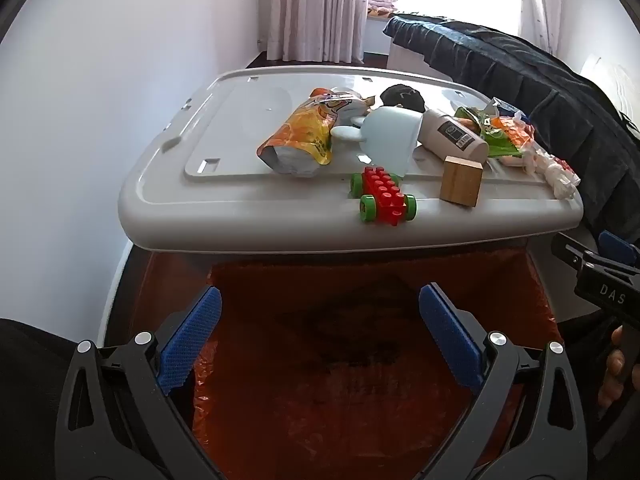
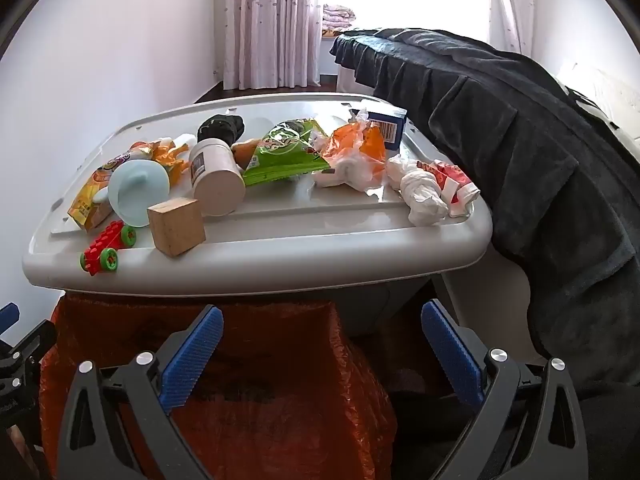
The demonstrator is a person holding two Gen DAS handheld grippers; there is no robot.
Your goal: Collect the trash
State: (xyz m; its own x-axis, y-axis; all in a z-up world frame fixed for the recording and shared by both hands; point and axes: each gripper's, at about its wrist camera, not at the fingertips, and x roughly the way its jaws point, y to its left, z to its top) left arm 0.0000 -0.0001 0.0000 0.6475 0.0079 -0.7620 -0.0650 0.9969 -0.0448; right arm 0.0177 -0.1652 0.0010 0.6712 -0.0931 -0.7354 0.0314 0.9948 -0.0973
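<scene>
My left claw (image 1: 320,336) and right claw (image 2: 322,344) hang released, low in frame over the orange bag (image 1: 360,360), so trash drops in; wrappers like the crumpled tissue (image 2: 420,192) wait mid-frame on the tabletop (image 2: 280,248).

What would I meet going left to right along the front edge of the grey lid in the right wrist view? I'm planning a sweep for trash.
red brick toy car → wooden block → white cylindrical container → green snack bag → crumpled white tissue → red-and-white wrapper
</scene>
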